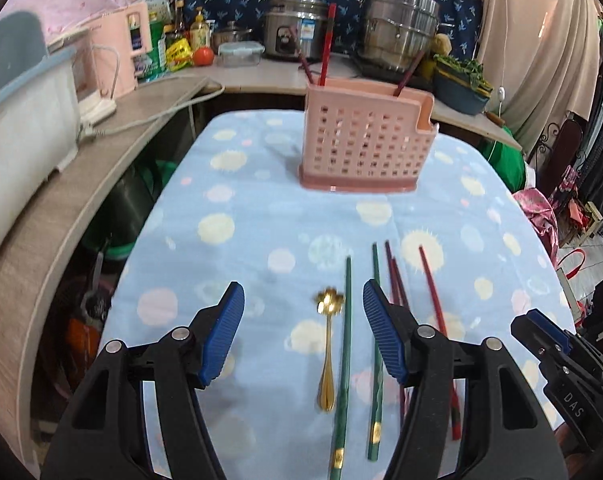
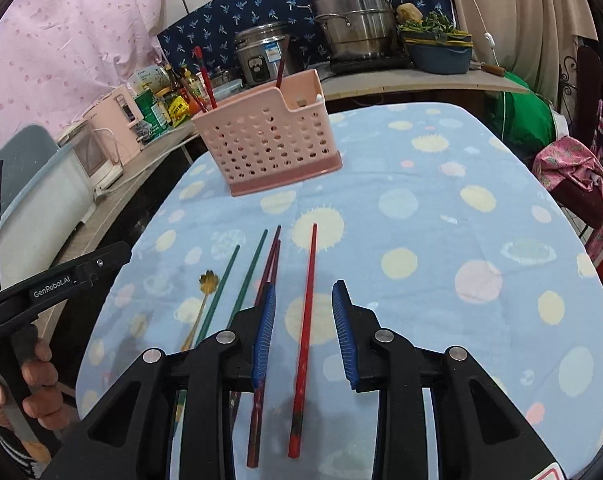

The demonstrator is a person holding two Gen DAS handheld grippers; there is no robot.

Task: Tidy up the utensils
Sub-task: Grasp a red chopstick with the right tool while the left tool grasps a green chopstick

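On the blue dotted cloth (image 1: 229,216) the utensils lie in a row, near the front edge. Most to the left is the gold spoon (image 1: 328,344) with a flower-shaped bowl; it looks small, light and smooth, so I think it can slip, and the thin handle is the best place to take it. Just beside it lies one green chopstick (image 1: 344,356), then a second green chopstick (image 1: 376,344), a dark red pair (image 2: 266,280) that touches each other, and one bright red chopstick (image 2: 306,320) a little apart. The chopsticks seem stiff, thin and light; a hold near the middle should keep them from tipping. The left gripper (image 1: 303,308) hangs over the spoon and the first green chopstick with its jaws released and holding nothing. The right gripper (image 2: 303,308) is also spread wide, with the bright red chopstick between its fingers but not touched. The pink perforated holder (image 1: 365,140) stands further back, well apart, with some chopsticks already in it. The cloth between is free, but the table falls away on both sides.
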